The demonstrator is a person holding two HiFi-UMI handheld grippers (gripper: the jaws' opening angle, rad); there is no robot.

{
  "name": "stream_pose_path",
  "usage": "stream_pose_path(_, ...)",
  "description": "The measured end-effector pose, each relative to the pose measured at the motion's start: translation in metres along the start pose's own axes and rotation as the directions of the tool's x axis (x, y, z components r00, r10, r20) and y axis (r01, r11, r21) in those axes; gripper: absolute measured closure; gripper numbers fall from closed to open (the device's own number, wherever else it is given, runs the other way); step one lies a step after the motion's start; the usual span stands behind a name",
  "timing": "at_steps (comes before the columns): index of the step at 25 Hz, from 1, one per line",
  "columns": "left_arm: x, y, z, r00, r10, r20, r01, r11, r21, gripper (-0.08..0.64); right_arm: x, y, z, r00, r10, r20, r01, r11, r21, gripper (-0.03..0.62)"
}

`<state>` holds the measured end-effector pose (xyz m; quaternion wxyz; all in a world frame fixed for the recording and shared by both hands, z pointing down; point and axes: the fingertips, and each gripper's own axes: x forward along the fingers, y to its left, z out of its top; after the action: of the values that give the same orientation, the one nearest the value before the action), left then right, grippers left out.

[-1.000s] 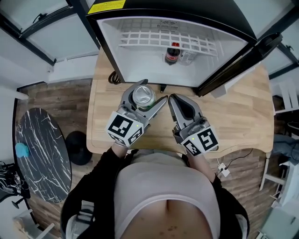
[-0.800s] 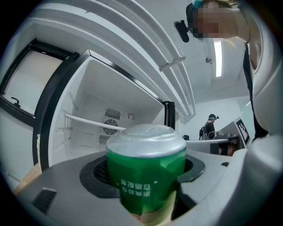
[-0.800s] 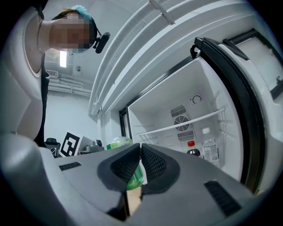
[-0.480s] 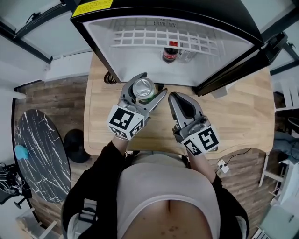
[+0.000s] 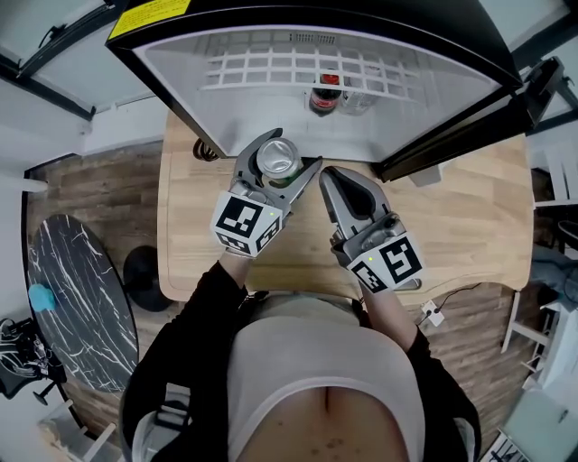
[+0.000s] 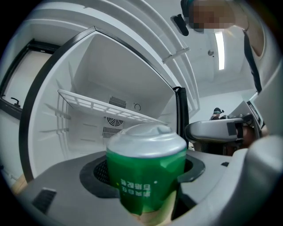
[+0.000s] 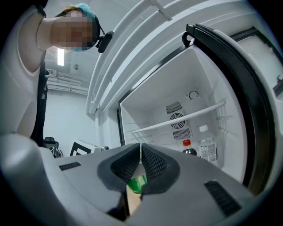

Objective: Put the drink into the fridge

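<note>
**Fig. Green can held at the open fridge.**
The left gripper grips a green can upright between its jaws, one on each side. The can has a silver top, and its white print reads backwards and cannot be made out. The right gripper, just beside it, has its jaws closed together on nothing. Each gripper carries a cube with black-and-white square markers. Both grippers hang over a wooden table, with the can just in front of the fridge and not inside it. The fridge door stands open to the right. Inside, below a white wire shelf, stand a dark red-capped bottle and a clear bottle beside it; their labels are too small to read. A yellow label on the fridge's top edge is likewise illegible.
</note>
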<state>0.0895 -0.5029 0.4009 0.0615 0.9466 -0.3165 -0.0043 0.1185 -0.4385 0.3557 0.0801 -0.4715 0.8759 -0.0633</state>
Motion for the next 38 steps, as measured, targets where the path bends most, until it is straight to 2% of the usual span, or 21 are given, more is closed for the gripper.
stream_pose_path(7,0.018,0.017,-0.018,1.000,0.016,-0.010,-0.016,1.000,0.005,0.213,-0.004,-0.008,-0.011,0.999,-0.029,-0.018,0.030,0.999,0.025,0.560)
stream_pose_path(14,0.033,0.031,-0.037,1.000,0.026,-0.017,-0.026,1.000,-0.011,0.213,-0.002,-0.009,-0.017,0.999,-0.029,-0.030,0.030,0.999,0.038,0.560)
stream_pose_path(18,0.041,0.039,-0.047,0.999,0.041,-0.029,-0.041,0.999,0.004,0.213,-0.002,-0.010,-0.021,0.999,-0.032,-0.038,0.034,0.998,0.045,0.560)
stream_pose_path(23,0.054,0.050,-0.055,0.998,0.055,-0.035,-0.055,0.998,-0.006,0.213,-0.005,-0.015,-0.024,0.998,-0.050,-0.050,0.052,0.997,0.054,0.560)
stream_pose_path(32,0.068,0.062,-0.067,0.997,0.051,-0.053,-0.050,0.998,0.026,0.213,-0.004,-0.019,-0.030,0.996,-0.057,-0.065,0.061,0.996,0.062,0.560)
stream_pose_path(38,0.075,0.071,-0.076,0.995,0.059,-0.078,-0.058,0.998,0.013,0.213,-0.003,-0.018,-0.033,0.996,-0.052,-0.074,0.057,0.996,0.074,0.560)
